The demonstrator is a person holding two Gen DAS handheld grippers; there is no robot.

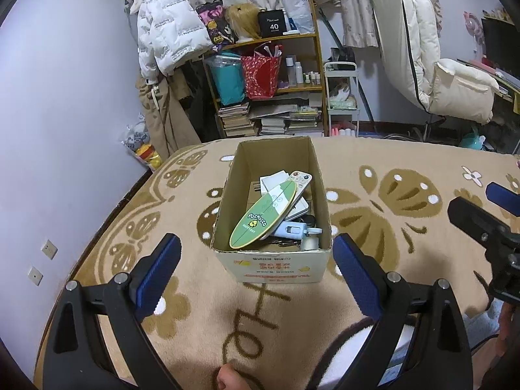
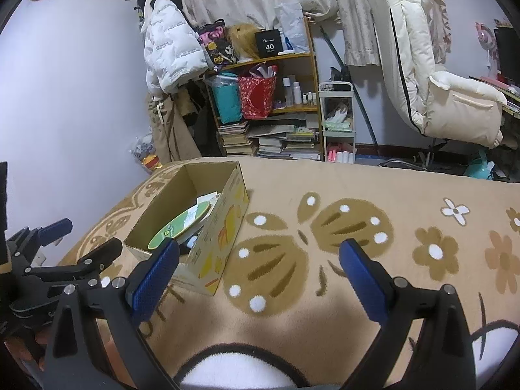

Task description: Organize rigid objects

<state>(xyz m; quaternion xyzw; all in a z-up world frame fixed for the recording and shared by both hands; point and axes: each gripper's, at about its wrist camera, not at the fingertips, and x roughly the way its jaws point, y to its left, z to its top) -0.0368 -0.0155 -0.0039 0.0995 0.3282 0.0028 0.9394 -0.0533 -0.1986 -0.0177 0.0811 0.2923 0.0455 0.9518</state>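
An open cardboard box (image 1: 229, 182) stands on the tan patterned blanket. Inside it lie a green oval Pochacco board (image 1: 263, 216), a white remote (image 1: 300, 180), a white adapter (image 1: 274, 178), a light blue gadget (image 1: 291, 229) and other small items. My left gripper (image 1: 256, 260) hangs open just in front of the box, nothing between its blue pads. In the right wrist view the box (image 2: 227, 224) sits to the left, the green board (image 2: 180, 226) showing over its wall. My right gripper (image 2: 260, 263) is open and empty over the blanket, right of the box.
The blanket (image 2: 357, 195) covers a bed. Beyond it stand a wooden shelf (image 1: 269, 81) packed with bags, bottles and stacked books, a white jacket (image 1: 169, 32) on a rack, a small white cart (image 1: 341, 97) and a cream padded chair (image 1: 432, 65). A finger (image 1: 227, 378) shows at the bottom edge.
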